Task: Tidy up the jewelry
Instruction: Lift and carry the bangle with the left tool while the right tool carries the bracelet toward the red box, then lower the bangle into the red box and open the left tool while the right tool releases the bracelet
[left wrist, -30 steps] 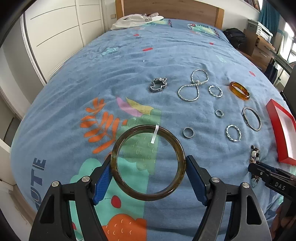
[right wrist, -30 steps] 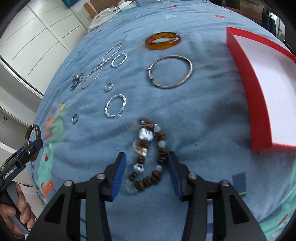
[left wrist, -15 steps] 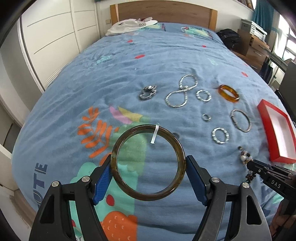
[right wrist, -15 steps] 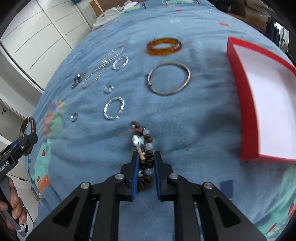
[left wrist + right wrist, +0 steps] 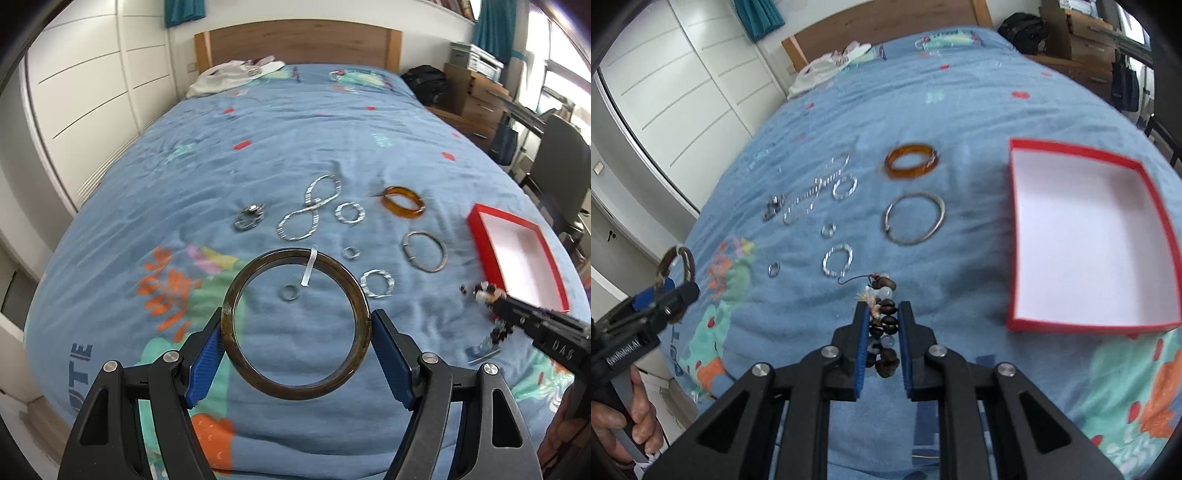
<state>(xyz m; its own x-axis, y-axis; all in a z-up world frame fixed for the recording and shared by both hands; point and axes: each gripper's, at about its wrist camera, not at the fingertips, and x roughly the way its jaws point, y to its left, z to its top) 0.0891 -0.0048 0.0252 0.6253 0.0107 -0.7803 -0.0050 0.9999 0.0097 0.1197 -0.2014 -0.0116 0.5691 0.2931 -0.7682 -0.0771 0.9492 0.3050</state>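
Above blue bedspread (image 5: 332, 147), left fingers (image 5: 216, 345) clamp bangle (image 5: 295, 391), right fingers (image 5: 862, 332) pinch beads (image 5: 886, 321).

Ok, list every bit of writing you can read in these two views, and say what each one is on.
"DAS" – on the body of the right gripper, seen from the left wrist.
"GenRobot.AI" – on the body of the left gripper, seen from the right wrist; small but legible.
"TE" – the end of a word printed on the blue bedspread, near its left edge; the rest runs out of sight.
No readable writing shows on the red box or the jewelry.
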